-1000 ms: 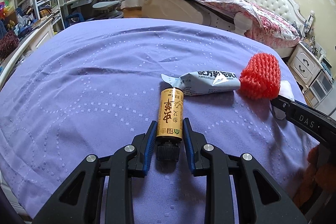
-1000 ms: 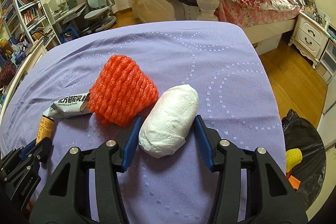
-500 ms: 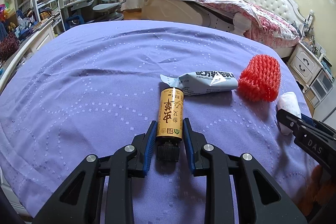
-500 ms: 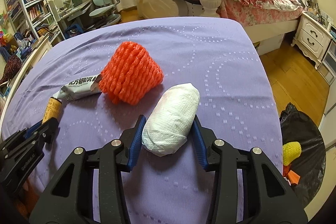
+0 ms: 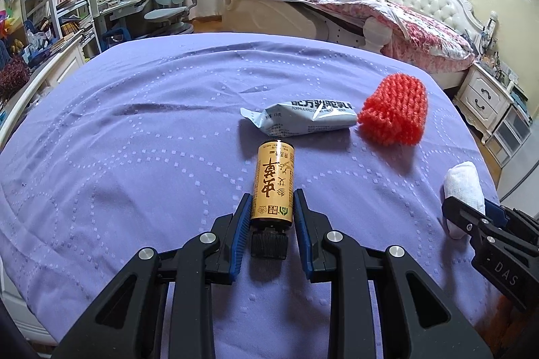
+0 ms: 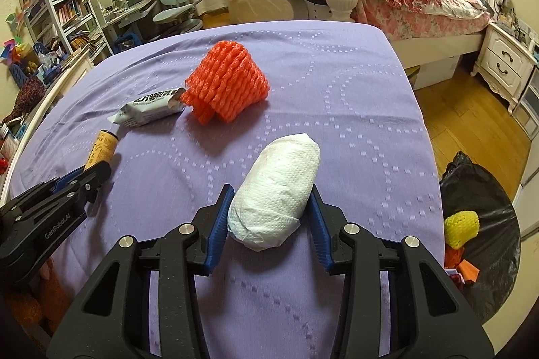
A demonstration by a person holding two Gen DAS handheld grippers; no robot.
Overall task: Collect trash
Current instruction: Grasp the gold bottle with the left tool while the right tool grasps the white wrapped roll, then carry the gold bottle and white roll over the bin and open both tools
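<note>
A small amber bottle (image 5: 274, 177) with a black cap lies on the purple cloth, and my left gripper (image 5: 273, 195) is shut on its lower part. A white crumpled paper wad (image 6: 279, 184) sits between the pads of my right gripper (image 6: 271, 190), which is shut on it near the cloth's right side. A pale blue snack packet (image 5: 303, 120) and a red foam net (image 5: 392, 109) lie farther back, untouched. In the left wrist view, the wad (image 5: 463, 180) and the right gripper (image 5: 471, 210) show at the right edge.
A black trash bag (image 6: 481, 190) stands open on the floor to the right of the table, with a yellow foam piece (image 6: 461, 224) inside. The purple cloth (image 5: 134, 140) covers the table. A bed, a nightstand, a desk chair and shelves stand behind.
My right gripper has closed a little on the paper wad and carried it right, away from the red foam net. The left gripper and bottle have stayed put.
</note>
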